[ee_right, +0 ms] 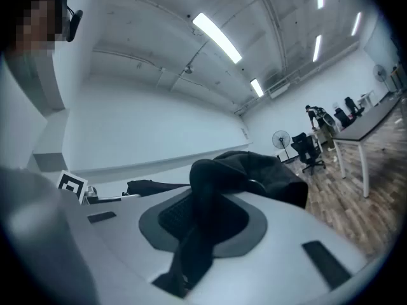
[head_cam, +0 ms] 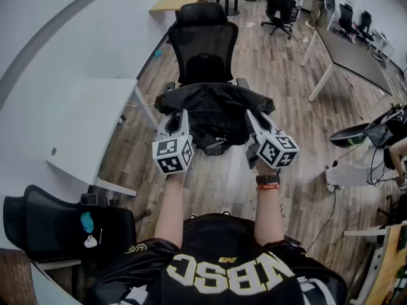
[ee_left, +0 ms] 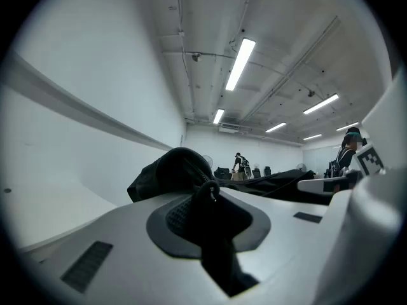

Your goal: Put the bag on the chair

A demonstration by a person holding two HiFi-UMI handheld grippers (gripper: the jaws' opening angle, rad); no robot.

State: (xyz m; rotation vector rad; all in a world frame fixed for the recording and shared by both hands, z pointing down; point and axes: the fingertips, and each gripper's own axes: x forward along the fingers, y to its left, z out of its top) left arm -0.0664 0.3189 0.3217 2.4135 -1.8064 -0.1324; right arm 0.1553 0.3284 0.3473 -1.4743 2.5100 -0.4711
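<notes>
Head view, progress: the bag [head_cam: 215, 110] lay draped over the seat of the chair [head_cam: 206, 40], apparently resting there; only the release seemed left.
Head view, grippers: the left gripper [head_cam: 180, 114] and right gripper [head_cam: 250, 114] met the bag at the chair's front edge; the pinch itself did not show.
Left gripper view: jaws clenched on a fold of the bag; chair unseen.
Right gripper view: jaws likewise pinched bag fabric; chair unseen.

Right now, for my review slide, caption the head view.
Left gripper and right gripper hold a black fabric bag over the seat of a black mesh office chair.
</notes>
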